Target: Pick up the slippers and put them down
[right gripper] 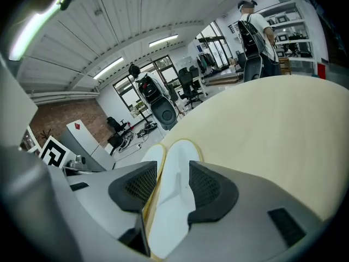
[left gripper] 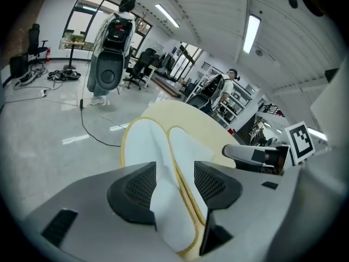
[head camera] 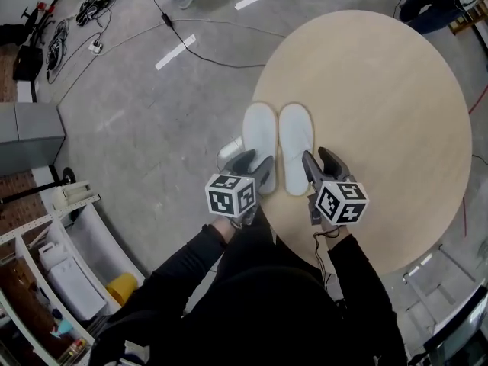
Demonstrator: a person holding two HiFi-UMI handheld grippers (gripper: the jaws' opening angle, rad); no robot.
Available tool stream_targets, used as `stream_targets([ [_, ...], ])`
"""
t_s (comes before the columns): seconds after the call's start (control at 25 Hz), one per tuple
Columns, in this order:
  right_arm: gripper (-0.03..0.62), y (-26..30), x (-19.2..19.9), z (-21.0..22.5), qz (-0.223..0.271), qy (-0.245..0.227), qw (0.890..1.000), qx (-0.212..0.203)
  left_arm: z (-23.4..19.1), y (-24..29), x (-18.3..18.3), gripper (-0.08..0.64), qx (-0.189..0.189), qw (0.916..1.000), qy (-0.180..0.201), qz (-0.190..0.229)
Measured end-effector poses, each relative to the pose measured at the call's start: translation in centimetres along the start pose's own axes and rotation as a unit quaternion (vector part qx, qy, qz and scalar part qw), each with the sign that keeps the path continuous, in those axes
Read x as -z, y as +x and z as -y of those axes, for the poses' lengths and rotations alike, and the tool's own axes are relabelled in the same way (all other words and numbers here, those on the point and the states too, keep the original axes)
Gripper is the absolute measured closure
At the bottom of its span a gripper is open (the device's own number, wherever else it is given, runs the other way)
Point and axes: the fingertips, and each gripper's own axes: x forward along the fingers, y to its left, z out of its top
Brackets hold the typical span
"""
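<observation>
left gripper [head camera: 258,161], right gripper [head camera: 318,156], both released, jaws apart over white slippers [head camera: 296,147], touching, on round table [head camera: 381,113]

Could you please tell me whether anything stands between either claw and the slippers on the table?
Nothing visible does. The left claw stands open astride the heel end of the left slipper, and the right claw likewise astride the right slipper. Both slippers lie side by side on the round table.

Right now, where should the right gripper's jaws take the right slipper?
Take the right slipper by its near end, coming lengthwise from the near table rim: it lies flat, pointing away from the right gripper, open jaws astride it.
</observation>
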Motion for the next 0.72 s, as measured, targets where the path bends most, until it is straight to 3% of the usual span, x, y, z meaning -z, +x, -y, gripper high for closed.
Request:
stream_targets([
  [0.2,0.402,3.1,1.3,1.1,-0.015,0.008,1.000,-0.010,-1.2,2.8,-0.1,0.331,-0.006,0.9999,-0.008,-0.010],
  [0.44,0.409,5.1,1.9,1.6,-0.029,0.005,1.000,-0.007,-2.5,4.0,0.3,0.387,-0.012,0.9994,-0.011,-0.031],
  [0.72,0.535,5.8,2.3,1.8,-0.036,0.009,0.999,-0.001,-3.1,4.4,0.6,0.475,-0.012,0.9984,-0.032,-0.045],
])
